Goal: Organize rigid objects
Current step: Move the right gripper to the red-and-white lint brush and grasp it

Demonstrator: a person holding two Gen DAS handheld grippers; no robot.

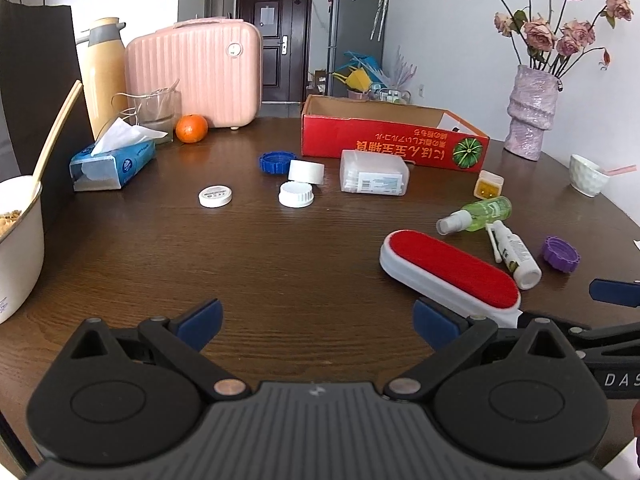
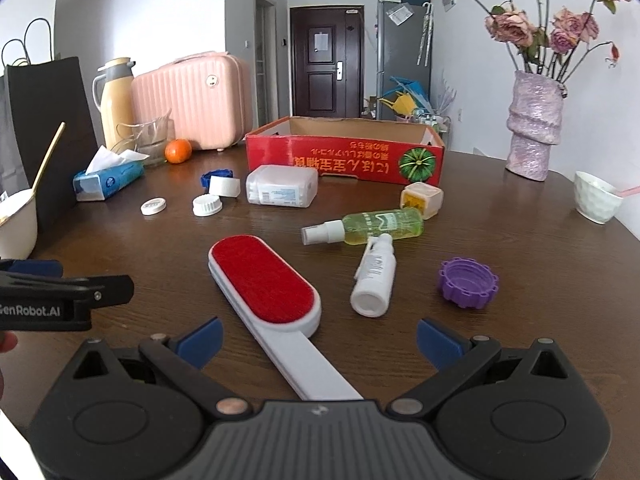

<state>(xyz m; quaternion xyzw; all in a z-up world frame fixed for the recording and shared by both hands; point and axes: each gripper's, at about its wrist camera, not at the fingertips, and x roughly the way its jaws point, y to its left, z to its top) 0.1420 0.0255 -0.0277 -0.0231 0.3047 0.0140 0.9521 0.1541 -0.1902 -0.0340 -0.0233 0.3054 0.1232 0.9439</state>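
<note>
One brush (image 2: 264, 284), red pad up, lies on the tabletop (image 2: 160, 240) with its white handle between the spread jaws of the right gripper (image 2: 318, 338). Left gripper (image 1: 316, 318) likewise gapes, empty. Judged step: the pick-up; next, closing squarely on the handle, then carrying it to the box (image 2: 344, 158).

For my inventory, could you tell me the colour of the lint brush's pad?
Red, on a white body; the lint brush shows best in the right wrist view.
</note>
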